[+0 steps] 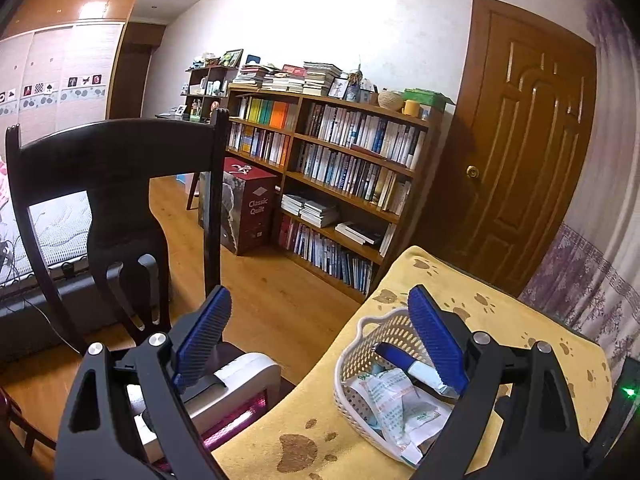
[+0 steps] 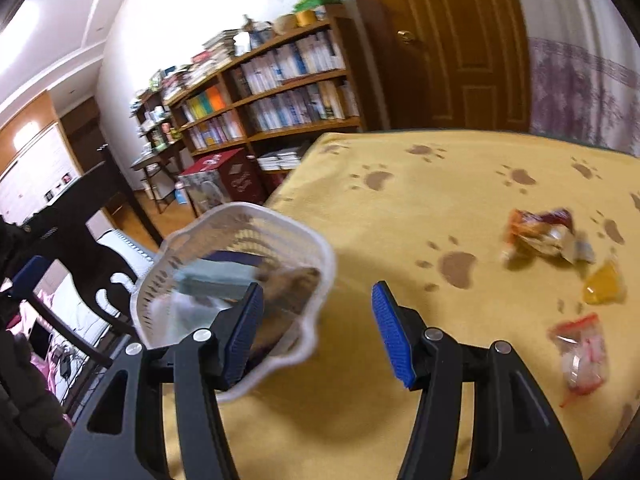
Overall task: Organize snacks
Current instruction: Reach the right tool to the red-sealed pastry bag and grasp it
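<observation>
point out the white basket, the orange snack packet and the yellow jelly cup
white basket [image 1: 362, 354]: left wrist view, on its perforated side wall
orange snack packet [image 2: 540, 236]: right wrist view, middle of the wrapper
yellow jelly cup [image 2: 604, 284]: right wrist view, centre of the cup

Home bedroom: bed [image 1: 60, 232], bookshelf [image 1: 328, 168]

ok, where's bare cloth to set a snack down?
Free: the wide strip of yellow cloth between the white basket and the loose packets, back to the far edge. Crowded: right side, around the orange packet, yellow jelly cup, clear bag.
</observation>
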`<act>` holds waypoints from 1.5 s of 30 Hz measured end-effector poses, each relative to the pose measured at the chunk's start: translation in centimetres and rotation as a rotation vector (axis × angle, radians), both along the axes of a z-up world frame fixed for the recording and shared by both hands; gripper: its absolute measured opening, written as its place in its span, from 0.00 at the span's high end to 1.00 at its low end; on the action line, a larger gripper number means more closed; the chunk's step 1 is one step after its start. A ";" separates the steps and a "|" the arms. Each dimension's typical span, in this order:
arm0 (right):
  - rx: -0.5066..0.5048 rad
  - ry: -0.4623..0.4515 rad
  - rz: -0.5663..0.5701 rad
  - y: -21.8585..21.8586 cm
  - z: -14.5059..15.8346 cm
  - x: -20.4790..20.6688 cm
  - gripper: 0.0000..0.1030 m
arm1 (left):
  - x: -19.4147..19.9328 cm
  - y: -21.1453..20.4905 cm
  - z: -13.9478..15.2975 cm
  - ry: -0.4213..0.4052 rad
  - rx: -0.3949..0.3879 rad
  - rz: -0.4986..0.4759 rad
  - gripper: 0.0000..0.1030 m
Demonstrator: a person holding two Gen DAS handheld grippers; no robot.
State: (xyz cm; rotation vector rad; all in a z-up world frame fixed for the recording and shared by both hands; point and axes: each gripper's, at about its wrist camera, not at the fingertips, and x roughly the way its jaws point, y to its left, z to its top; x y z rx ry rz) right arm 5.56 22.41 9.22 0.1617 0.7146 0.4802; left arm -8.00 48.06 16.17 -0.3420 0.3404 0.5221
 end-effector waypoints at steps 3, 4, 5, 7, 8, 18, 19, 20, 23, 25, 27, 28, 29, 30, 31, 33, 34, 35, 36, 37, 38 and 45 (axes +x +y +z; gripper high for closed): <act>-0.007 0.017 -0.048 -2.0 -0.8 0.1 0.45 | 0.1 -0.4 0.1 -0.001 0.010 -0.010 0.11; -0.008 0.022 -0.067 -2.9 -1.1 0.2 0.45 | 0.1 -0.6 0.1 0.000 0.013 -0.013 0.11; -0.012 0.025 -0.088 -3.8 -1.3 0.2 0.45 | 0.1 -0.8 0.1 0.001 0.017 -0.017 0.11; -0.025 0.023 -0.126 -5.3 -1.7 0.1 0.45 | 0.2 -1.0 0.2 0.003 0.021 -0.023 0.11; -0.041 0.018 -0.150 -6.2 -1.9 0.1 0.45 | 0.2 -1.1 0.2 0.003 0.023 -0.028 0.11; -0.144 0.028 -0.332 -14.8 -4.7 0.0 0.37 | 0.7 -2.7 0.1 0.013 0.052 -0.056 0.11; -0.151 0.030 -0.336 -15.5 -5.0 0.2 0.36 | 0.7 -2.9 0.2 0.014 0.057 -0.059 0.11; -0.157 0.032 -0.338 -15.7 -5.2 0.2 0.35 | 0.7 -3.1 0.2 0.014 0.060 -0.061 0.11; -0.176 0.055 -0.329 -16.5 -6.1 0.7 0.35 | 0.9 -3.8 0.2 0.018 0.077 -0.075 0.11; -0.184 0.068 -0.309 -16.4 -6.6 1.1 0.35 | 0.9 -4.3 0.2 0.022 0.088 -0.083 0.11; -0.193 0.081 -0.281 -16.1 -7.1 1.3 0.35 | 1.0 -4.8 0.1 0.025 0.100 -0.093 0.11; -0.201 0.088 -0.264 -15.8 -7.4 1.5 0.35 | 1.1 -5.0 0.1 0.027 0.104 -0.096 0.11; -0.215 0.091 -0.254 -15.6 -7.6 1.7 0.35 | 1.1 -5.2 0.1 0.029 0.109 -0.101 0.11; -0.225 0.091 -0.250 -15.3 -7.7 1.8 0.35 | 1.2 -5.4 0.0 0.030 0.113 -0.104 0.11; -0.239 0.093 -0.242 -15.0 -7.9 1.9 0.35 | 1.3 -5.5 0.0 0.032 0.115 -0.107 0.11; -0.252 0.100 -0.230 -14.7 -8.1 2.2 0.35 | 1.4 -5.8 -0.1 0.036 0.123 -0.113 0.11; -0.267 0.105 -0.225 -14.4 -8.2 2.3 0.35 | 1.4 -6.0 -0.1 0.039 0.127 -0.116 0.11; -0.276 0.103 -0.225 -14.3 -8.2 2.3 0.36 | 1.5 -6.2 -0.2 0.041 0.130 -0.119 0.11; -0.287 0.101 -0.226 -14.2 -8.3 2.3 0.38 | 1.5 -6.2 -0.2 0.043 0.132 -0.121 0.11; -0.293 0.100 -0.230 -14.2 -8.3 2.3 0.43 | 1.6 -6.4 -0.3 0.046 0.136 -0.125 0.11; -0.304 0.097 -0.239 -14.2 -8.2 2.3 0.49 | 1.7 -6.6 -0.3 0.049 0.139 -0.128 0.11; -0.314 0.079 -0.253 -15.3 -8.0 1.3 0.62 | 2.4 -8.8 -0.7 0.072 0.183 -0.169 0.11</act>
